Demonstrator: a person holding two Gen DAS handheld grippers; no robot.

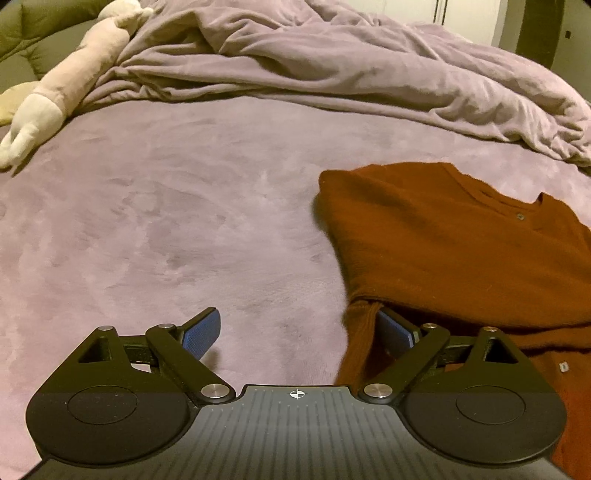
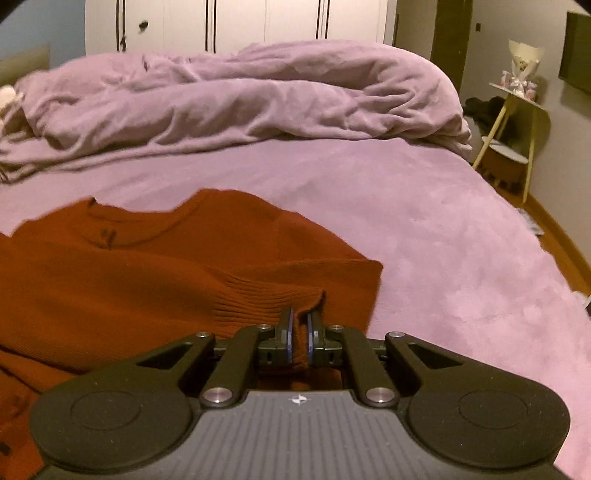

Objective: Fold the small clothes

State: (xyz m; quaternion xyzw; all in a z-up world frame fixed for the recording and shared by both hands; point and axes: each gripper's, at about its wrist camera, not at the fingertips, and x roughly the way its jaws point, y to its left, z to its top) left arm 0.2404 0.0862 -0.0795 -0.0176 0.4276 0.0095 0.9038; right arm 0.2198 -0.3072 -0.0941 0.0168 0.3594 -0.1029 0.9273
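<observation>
A rust-brown knitted sweater (image 1: 443, 240) lies on the lilac bed sheet (image 1: 166, 221), neckline away from me, with one side folded over. My left gripper (image 1: 297, 317) stands wide open at the sweater's left edge. A hanging strip of knit (image 1: 356, 332) lies between the jaws, against the right blue pad (image 1: 395, 328); the left pad touches nothing. In the right wrist view the sweater (image 2: 147, 266) fills the left half. My right gripper (image 2: 299, 321) is shut on its ribbed cuff (image 2: 273, 295), which bunches up between the pads.
A crumpled lilac duvet (image 1: 332, 66) (image 2: 240, 96) is heaped across the far side of the bed. A pale plush toy (image 1: 55, 99) lies far left. Right of the bed are a wooden floor (image 2: 561, 243) and a small side table (image 2: 517, 99); white wardrobe doors (image 2: 236, 22) stand behind.
</observation>
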